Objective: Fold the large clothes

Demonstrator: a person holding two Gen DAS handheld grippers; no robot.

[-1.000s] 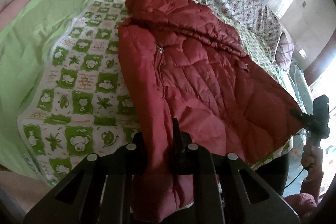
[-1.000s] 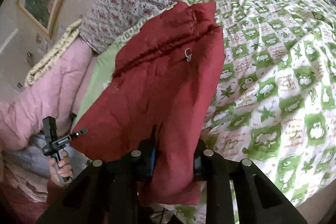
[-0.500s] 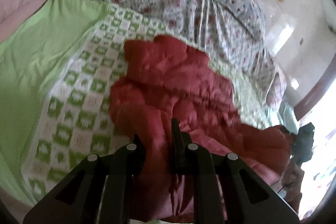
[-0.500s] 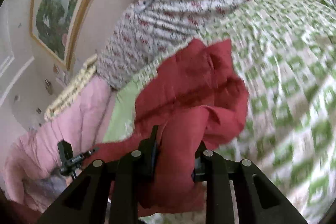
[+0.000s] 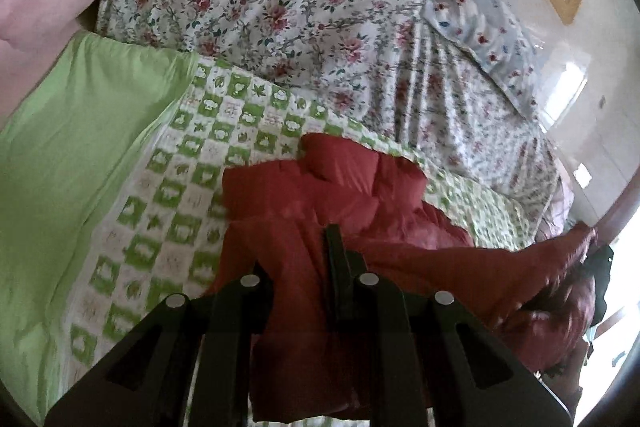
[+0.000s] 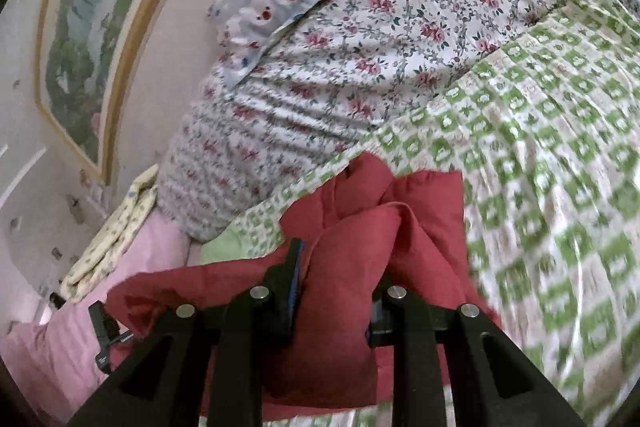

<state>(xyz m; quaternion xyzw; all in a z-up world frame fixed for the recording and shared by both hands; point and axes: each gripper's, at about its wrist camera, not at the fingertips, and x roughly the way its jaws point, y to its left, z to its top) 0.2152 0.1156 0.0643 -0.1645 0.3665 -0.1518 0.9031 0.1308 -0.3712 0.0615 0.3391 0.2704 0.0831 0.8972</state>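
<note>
Both tools are gripping the red jacket (image 5: 352, 203). The left tool (image 5: 298, 267) and right tool (image 6: 336, 283) are holding its hem above the bed (image 5: 172, 195).

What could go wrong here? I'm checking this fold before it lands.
The puffy red quilted jacket is bunched between both grips, so the fold may land crooked. The left gripper and right gripper each pinch only an edge; slippery fabric might slide out. Dragging may rumple the green-and-white checked blanket.

My matt black plastic left gripper (image 5: 298, 267) with shiny metal pins, puffy quilted red cloth jacket (image 5: 360, 211), printed cotton-like checked bedspread (image 5: 176, 187).
</note>
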